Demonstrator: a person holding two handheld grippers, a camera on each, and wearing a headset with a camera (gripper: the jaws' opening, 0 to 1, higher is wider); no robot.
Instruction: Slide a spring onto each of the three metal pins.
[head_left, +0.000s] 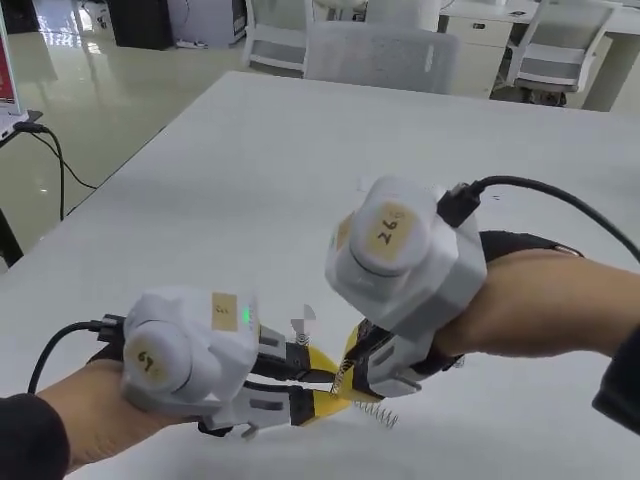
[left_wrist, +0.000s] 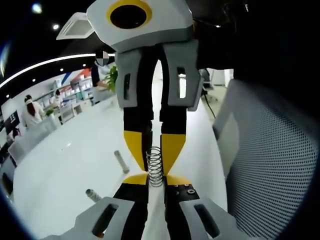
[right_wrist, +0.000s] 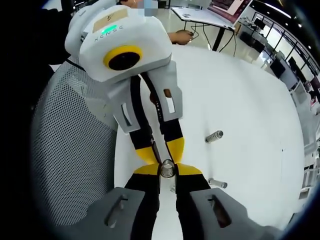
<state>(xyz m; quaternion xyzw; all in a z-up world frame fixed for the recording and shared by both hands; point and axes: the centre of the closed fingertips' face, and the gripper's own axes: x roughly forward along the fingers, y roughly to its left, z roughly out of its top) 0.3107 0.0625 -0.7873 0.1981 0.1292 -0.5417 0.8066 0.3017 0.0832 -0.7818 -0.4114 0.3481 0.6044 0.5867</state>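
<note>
Right gripper (right_wrist: 167, 174) clenches spring (left_wrist: 156, 167), tip-to-tip with left gripper (right_wrist: 161, 157) (grasp: cannot tell). Two pins (right_wrist: 214, 136) lie on desk (right_wrist: 240, 100); threading likely barely begun.

My left gripper (left_wrist: 156, 180) met the right gripper (left_wrist: 156, 166) tip to tip, both pinching one spring (left_wrist: 156, 159); two metal pins (left_wrist: 121, 161) lay nearby.
</note>
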